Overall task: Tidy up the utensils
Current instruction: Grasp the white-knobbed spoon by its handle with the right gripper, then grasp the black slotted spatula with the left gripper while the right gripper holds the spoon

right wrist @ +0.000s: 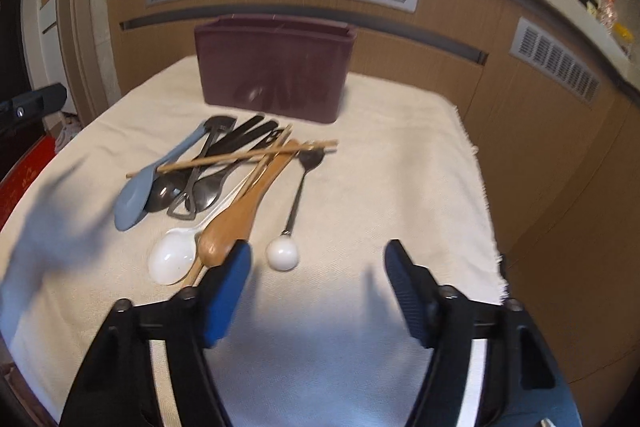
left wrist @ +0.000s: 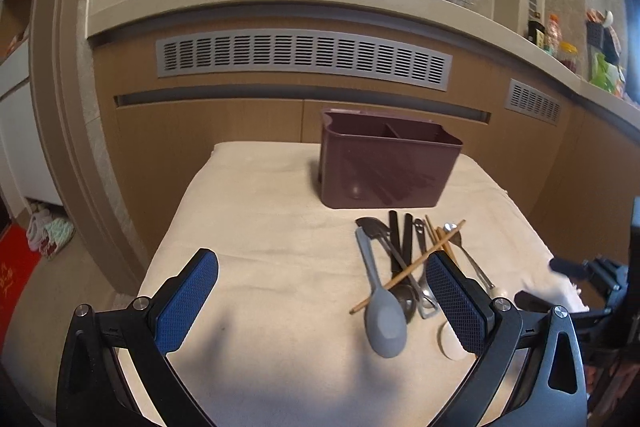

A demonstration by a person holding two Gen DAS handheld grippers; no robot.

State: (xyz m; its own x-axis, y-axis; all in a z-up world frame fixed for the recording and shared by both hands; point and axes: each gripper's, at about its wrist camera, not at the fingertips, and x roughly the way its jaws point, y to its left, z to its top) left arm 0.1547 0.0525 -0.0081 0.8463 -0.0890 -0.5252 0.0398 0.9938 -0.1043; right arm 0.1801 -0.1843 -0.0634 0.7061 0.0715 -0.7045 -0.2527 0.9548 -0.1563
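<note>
Right wrist view: the right gripper [right wrist: 318,291] hovers with jaws spread wide, holding nothing, above the cloth-covered desk [right wrist: 400,167]. Just ahead lies the utensil pile [right wrist: 224,179], including 1 wooden spoon [right wrist: 244,215]. Beyond stands the maroon caddy [right wrist: 276,71]. Left wrist view: the left gripper [left wrist: 322,303] is likewise wide apart, holding nothing.

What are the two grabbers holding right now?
Nothing. The left gripper and right gripper are both open and empty; the utensils all lie on the cloth.
</note>
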